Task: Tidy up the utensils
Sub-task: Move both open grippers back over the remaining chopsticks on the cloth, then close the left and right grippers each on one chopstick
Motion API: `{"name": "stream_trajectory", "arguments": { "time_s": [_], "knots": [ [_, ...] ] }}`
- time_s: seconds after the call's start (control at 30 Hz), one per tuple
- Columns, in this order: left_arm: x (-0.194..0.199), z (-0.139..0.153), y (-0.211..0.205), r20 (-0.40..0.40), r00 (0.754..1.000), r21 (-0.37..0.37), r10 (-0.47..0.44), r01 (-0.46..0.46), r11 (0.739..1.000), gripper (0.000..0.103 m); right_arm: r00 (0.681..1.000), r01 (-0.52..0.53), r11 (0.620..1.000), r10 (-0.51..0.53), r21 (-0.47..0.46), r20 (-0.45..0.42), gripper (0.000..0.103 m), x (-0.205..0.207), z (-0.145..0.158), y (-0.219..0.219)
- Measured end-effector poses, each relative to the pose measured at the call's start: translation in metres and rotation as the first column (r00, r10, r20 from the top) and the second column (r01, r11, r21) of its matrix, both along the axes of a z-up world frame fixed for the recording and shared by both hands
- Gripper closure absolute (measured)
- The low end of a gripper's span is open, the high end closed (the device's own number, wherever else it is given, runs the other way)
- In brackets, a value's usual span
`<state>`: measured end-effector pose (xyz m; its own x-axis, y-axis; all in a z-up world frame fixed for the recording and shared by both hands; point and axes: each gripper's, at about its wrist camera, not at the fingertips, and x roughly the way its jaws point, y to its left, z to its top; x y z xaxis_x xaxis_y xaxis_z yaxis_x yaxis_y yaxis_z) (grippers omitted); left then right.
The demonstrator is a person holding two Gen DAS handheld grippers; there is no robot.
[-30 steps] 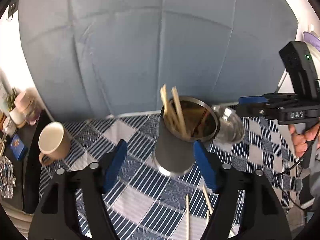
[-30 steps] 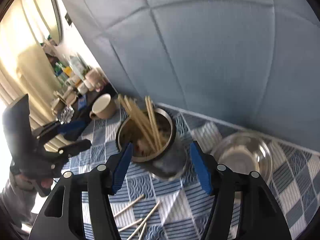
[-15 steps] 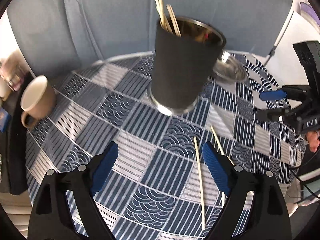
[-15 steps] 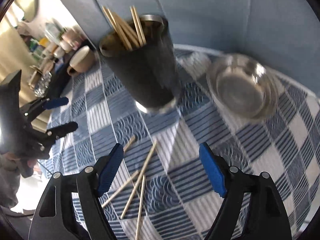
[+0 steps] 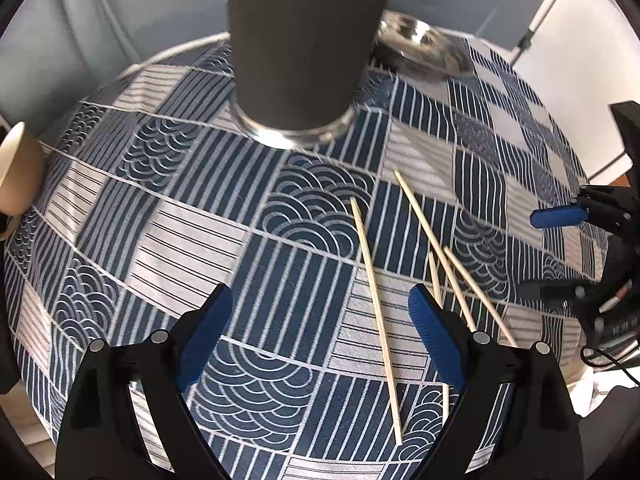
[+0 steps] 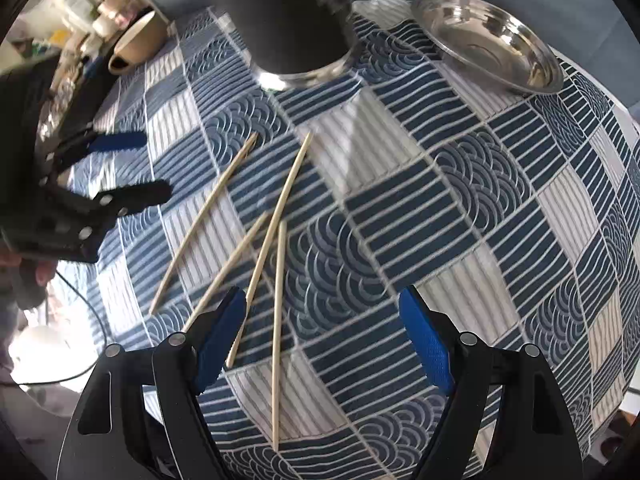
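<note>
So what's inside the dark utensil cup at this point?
Cannot tell: both wrist views crop the dark cup above its rim, so its contents are out of frame. Four loose chopsticks lie on the checked cloth in front of it.

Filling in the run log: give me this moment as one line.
left gripper: open, empty | right gripper: open, empty | chopsticks: four loose on tablecloth | holder: upright

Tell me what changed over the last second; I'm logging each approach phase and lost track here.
Both tongs, left and right, dropped from around the dark metal-rimmed cup's top to low over the blue patterned tablecloth, above the loose wooden chopsticks. Nothing was gripped or released; both are open. Cup, steel bowl, beige mug and loose chopsticks stayed put.
</note>
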<state>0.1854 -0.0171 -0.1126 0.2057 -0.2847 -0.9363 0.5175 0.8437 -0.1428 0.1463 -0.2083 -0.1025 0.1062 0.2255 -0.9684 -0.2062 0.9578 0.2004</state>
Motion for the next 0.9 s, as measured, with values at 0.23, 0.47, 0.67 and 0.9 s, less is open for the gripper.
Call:
{"name": "stream_trajectory", "arguments": {
  "time_s": [0.23, 0.47, 0.67, 0.9],
  "knots": [
    [-0.004, -0.014, -0.008, -0.025, 0.998, 0.042, -0.049, 0.050, 0.998, 0.015, 0.997, -0.023, 1.000, 0.024, 0.009, -0.070, 0.041, -0.033, -0.016, 0.020],
    [-0.015, -0.024, -0.019, -0.013, 0.993, 0.135, -0.118, 0.118, 0.984, 0.015, 0.993, -0.051, 0.999, 0.049, -0.014, -0.109, 0.049, -0.047, -0.025, 0.036],
    [-0.019, -0.031, -0.017, -0.013, 0.992, 0.167, -0.129, 0.130, 0.977, 0.015, 0.990, -0.099, 0.993, 0.092, -0.062, -0.111, 0.054, -0.048, -0.022, 0.043],
    [-0.017, -0.030, -0.013, -0.041, 0.990, 0.189, -0.134, 0.139, 0.972, 0.016, 0.983, -0.170, 0.974, 0.157, -0.151, -0.095, 0.067, -0.058, -0.021, 0.056]
  ]
}}
